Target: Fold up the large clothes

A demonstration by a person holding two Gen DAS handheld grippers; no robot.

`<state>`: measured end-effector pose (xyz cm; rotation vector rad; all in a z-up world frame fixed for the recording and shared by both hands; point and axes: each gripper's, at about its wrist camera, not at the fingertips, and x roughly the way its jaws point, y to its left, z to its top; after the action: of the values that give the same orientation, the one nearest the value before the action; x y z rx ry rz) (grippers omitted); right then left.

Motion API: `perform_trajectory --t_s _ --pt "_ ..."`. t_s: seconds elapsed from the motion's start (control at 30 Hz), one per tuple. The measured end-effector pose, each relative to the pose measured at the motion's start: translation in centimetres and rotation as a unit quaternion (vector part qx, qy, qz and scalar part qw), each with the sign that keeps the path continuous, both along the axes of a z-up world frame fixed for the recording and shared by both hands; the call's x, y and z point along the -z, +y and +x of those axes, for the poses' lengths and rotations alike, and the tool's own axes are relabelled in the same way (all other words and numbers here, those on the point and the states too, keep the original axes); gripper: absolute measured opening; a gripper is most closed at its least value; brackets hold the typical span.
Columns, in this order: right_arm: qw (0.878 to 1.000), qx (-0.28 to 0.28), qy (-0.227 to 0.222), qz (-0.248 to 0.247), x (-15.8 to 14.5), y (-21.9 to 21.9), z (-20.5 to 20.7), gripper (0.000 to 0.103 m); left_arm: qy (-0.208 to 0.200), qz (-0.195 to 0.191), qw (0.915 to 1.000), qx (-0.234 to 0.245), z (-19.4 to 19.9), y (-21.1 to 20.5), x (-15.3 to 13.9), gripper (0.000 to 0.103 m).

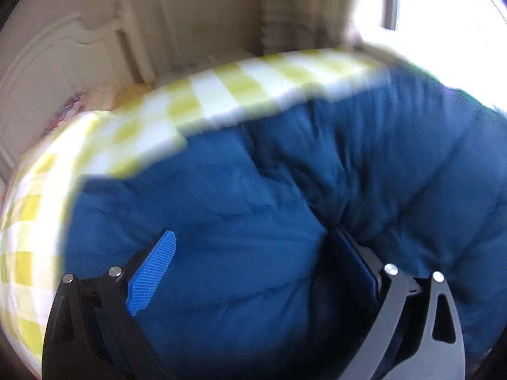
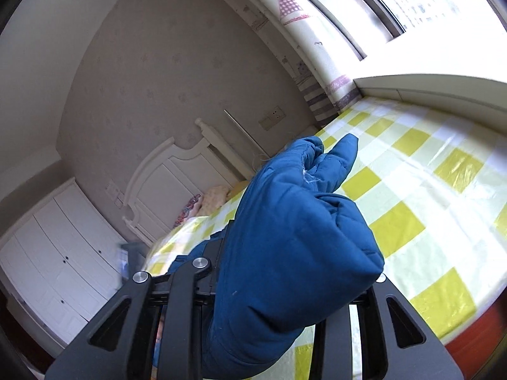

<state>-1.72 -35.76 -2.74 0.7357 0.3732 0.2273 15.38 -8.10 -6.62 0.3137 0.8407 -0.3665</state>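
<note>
The blue padded coat [image 1: 285, 209] lay spread on the checked bed [image 1: 221, 95]. The right gripper [image 2: 294, 266] was clenched on a thick bunch of it, held up off the sheet, likely so that part could be carried over into a fold. The left gripper [image 1: 256, 269] hovered over the coat's body, jaws wide apart with fabric below them, gripping nothing. A headboard [image 2: 177, 171], pillows [image 2: 209, 199] and wardrobe [image 2: 60, 253] stood well clear; only the coat's own bulk seemed a hindrance.

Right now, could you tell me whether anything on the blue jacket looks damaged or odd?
Yes: on the blue padded jacket, bunched in the right gripper, white threads or filling poke out at a seam near its upper end, suggesting fraying.
</note>
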Motion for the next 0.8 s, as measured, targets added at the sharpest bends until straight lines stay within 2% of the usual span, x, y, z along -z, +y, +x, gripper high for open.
perform_trajectory --t_s 0.03,0.07,0.13,0.2,0.27,0.33,0.37,0.4,0.43,0.47,0.53,0.57,0.6,0.63,0.67,0.7,0.77,0.8 --pt "1.000 0.003 0.001 -0.026 -0.6 0.6 0.0 0.032 -0.017 0.000 0.9999 0.003 -0.6 -0.1 -0.1 0.096" --pt "0.999 0.003 0.000 -0.038 -1.0 1.0 0.0 0.032 -0.016 -0.007 0.9998 0.009 -0.8 0.2 -0.5 0.096" --pt "0.999 0.001 -0.004 -0.048 -1.7 1.3 0.1 0.032 -0.036 -0.056 0.9978 -0.003 -1.8 2.5 -2.7 0.096" --pt "0.998 0.000 -0.009 -0.061 -2.6 1.9 0.3 0.032 -0.073 -0.076 0.9944 0.009 -3.7 4.0 -4.6 0.097" --pt "0.997 -0.002 -0.019 -0.072 -3.9 3.0 0.6 0.033 -0.069 -0.057 0.9945 0.055 -5.3 3.6 -4.6 0.099" --pt "0.995 -0.014 -0.040 -0.091 -6.2 5.2 1.1 0.033 -0.019 -0.022 0.9910 0.131 -7.4 2.2 -1.9 0.097" --pt "0.993 -0.023 -0.048 -0.107 -7.0 6.4 1.4 0.033 -0.032 -0.012 0.9901 0.136 -8.3 2.3 -1.4 0.096" --pt "0.987 -0.033 -0.063 -0.146 -8.4 8.8 1.5 0.033 -0.053 -0.006 0.9893 0.136 -9.3 3.1 -1.2 0.096" --pt "0.981 -0.039 -0.076 -0.177 -9.4 10.5 1.5 0.033 -0.050 -0.022 0.9889 0.138 -9.7 4.4 -1.5 0.095" --pt "0.972 -0.049 -0.091 -0.212 -10.4 12.7 1.5 0.033 -0.048 -0.074 0.9877 0.129 -9.8 7.2 -2.7 0.095" --pt "0.947 -0.075 -0.120 -0.288 -12.1 18.0 1.7 0.032 -0.068 -0.164 0.9800 0.089 -9.5 13.3 -5.2 0.096" --pt "0.932 -0.090 -0.132 -0.325 -12.6 20.9 2.0 0.032 -0.078 -0.192 0.9761 0.066 -9.3 16.0 -6.2 0.096" --pt "0.915 -0.108 -0.143 -0.361 -12.8 24.1 2.2 0.032 -0.100 -0.226 0.9689 0.012 -8.9 20.4 -7.6 0.096" --pt "0.902 -0.123 -0.151 -0.385 -12.6 26.6 2.3 0.032 -0.122 -0.244 0.9610 -0.043 -8.8 24.1 -8.6 0.096" --pt "0.881 -0.148 -0.159 -0.421 -11.8 30.2 2.3 0.032 -0.141 -0.253 0.9529 -0.090 -9.0 27.4 -9.3 0.096" --pt "0.851 -0.177 -0.160 -0.467 -10.2 34.2 2.2 0.032 -0.153 -0.257 0.9468 -0.118 -9.3 29.6 -9.6 0.096" --pt "0.776 -0.242 -0.132 -0.567 -5.5 41.0 1.9 0.033 -0.167 -0.272 0.9332 -0.166 -10.3 33.9 -9.7 0.096" --pt "0.739 -0.274 -0.110 -0.605 -2.9 43.3 2.0 0.033 -0.167 -0.277 0.9297 -0.176 -10.9 35.0 -9.5 0.096"
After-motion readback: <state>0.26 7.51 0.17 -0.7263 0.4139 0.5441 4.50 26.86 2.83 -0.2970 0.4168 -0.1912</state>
